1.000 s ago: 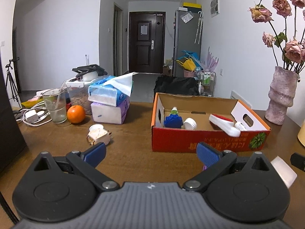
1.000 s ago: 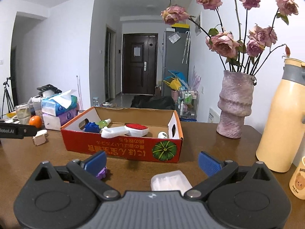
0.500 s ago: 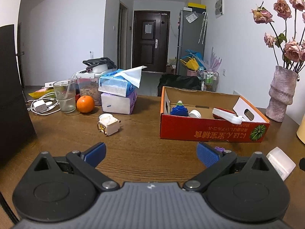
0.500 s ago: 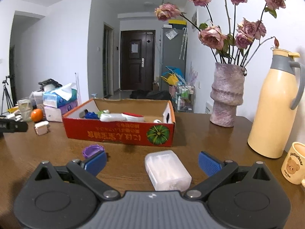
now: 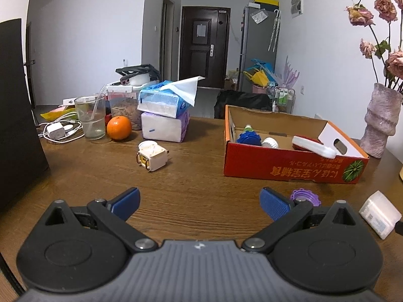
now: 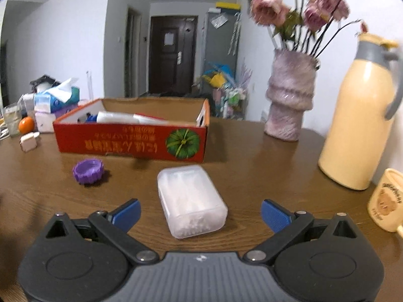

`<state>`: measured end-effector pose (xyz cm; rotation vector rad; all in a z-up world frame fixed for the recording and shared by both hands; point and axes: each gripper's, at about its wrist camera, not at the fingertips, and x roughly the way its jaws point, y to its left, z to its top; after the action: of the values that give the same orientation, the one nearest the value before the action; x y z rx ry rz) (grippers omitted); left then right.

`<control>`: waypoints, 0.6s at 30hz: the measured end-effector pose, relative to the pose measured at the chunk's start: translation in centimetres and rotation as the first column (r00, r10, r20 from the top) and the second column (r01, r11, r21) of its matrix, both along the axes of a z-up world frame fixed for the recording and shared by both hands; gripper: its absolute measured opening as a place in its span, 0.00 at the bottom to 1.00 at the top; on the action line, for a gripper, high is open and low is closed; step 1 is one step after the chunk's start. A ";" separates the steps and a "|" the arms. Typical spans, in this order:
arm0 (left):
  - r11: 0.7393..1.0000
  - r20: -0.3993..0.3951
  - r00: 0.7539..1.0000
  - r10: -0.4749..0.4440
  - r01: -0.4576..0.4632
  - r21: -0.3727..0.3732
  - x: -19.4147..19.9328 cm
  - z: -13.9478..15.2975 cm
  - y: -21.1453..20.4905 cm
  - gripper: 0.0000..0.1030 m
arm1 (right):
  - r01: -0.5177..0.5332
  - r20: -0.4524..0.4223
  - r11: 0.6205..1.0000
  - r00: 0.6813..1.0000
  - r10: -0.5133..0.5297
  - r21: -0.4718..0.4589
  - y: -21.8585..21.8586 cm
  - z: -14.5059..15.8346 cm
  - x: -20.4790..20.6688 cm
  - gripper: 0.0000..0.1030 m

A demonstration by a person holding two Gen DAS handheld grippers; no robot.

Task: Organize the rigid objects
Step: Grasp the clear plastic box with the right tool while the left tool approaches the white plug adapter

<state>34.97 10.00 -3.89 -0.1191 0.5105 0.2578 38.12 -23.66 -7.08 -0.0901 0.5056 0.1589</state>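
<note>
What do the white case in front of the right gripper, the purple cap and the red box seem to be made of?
White case: frosted translucent plastic, contents showing faintly through.
Purple cap: moulded plastic, matte, ribbed edge.
Red box: printed cardboard, brown unprinted inside and folded flaps.

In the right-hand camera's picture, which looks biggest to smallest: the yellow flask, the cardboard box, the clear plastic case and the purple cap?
As they look in the right wrist view:
1. Cardboard box
2. Yellow flask, close behind the box
3. Clear plastic case, which looks enlarged because it lies nearest the camera
4. Purple cap
</note>
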 end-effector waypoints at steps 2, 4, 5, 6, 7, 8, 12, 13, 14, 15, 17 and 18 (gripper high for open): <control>1.000 -0.009 1.000 0.003 -0.003 0.002 0.2 -0.2 0.1 1.00 | -0.021 -0.020 1.000 1.000 0.021 -0.012 0.3 -0.8 1.1 0.98; 1.000 -0.018 1.000 0.005 -0.005 0.003 0.4 -0.5 0.2 1.00 | -0.032 -0.035 0.999 0.999 0.031 -0.029 0.7 -1.4 2.1 0.95; 1.000 -0.021 1.000 0.004 -0.004 0.004 0.4 -0.6 0.3 1.00 | -0.040 -0.042 0.999 0.998 0.039 -0.036 0.9 -1.7 2.6 0.94; 1.000 -0.023 1.000 0.003 -0.003 0.005 0.5 -0.6 0.3 1.00 | -0.046 -0.052 0.998 0.998 0.044 -0.042 1.0 -2.1 3.2 0.92; 1.000 -0.026 1.000 0.000 0.000 0.005 0.5 -0.7 0.3 1.00 | -0.047 -0.058 0.998 0.997 0.044 -0.045 1.1 -2.3 3.6 0.91; 1.000 -0.029 1.000 -0.004 0.004 0.003 0.6 -0.8 0.3 1.00 | -0.046 -0.062 0.998 0.997 0.043 -0.043 1.1 -2.5 4.0 0.91; 1.000 -0.043 0.999 -0.004 0.004 0.002 0.8 -1.1 0.5 1.00 | -0.042 -0.057 0.999 0.998 0.040 -0.028 1.1 -2.7 5.4 0.85; 1.000 -0.046 0.999 -0.005 0.005 0.001 0.9 -1.2 0.6 1.00 | -0.040 -0.059 0.999 0.998 0.038 -0.024 1.2 -2.7 5.8 0.80; 1.000 -0.050 0.999 -0.004 0.004 0.002 1.0 -1.3 0.7 1.00 | -0.039 -0.064 0.999 0.997 0.038 -0.017 1.1 -2.7 6.0 0.78; 1.000 -0.052 0.999 -0.002 0.002 0.004 1.1 -1.4 0.7 1.00 | -0.043 -0.072 0.999 0.997 0.042 -0.004 1.0 -2.8 6.3 0.73; 1.000 -0.058 0.998 0.001 -0.001 0.000 1.3 -1.6 1.1 1.00 | -0.057 -0.090 0.998 0.994 0.058 0.022 0.8 -3.0 6.7 0.62; 1.000 -0.061 0.998 0.003 -0.003 -0.002 1.3 -1.6 1.3 1.00 | -0.061 -0.090 0.998 0.994 0.064 0.031 0.7 -3.0 6.6 0.62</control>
<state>36.30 11.26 -5.54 -0.1139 0.5716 0.2649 44.72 -22.94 -10.06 -0.0711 0.5916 0.2326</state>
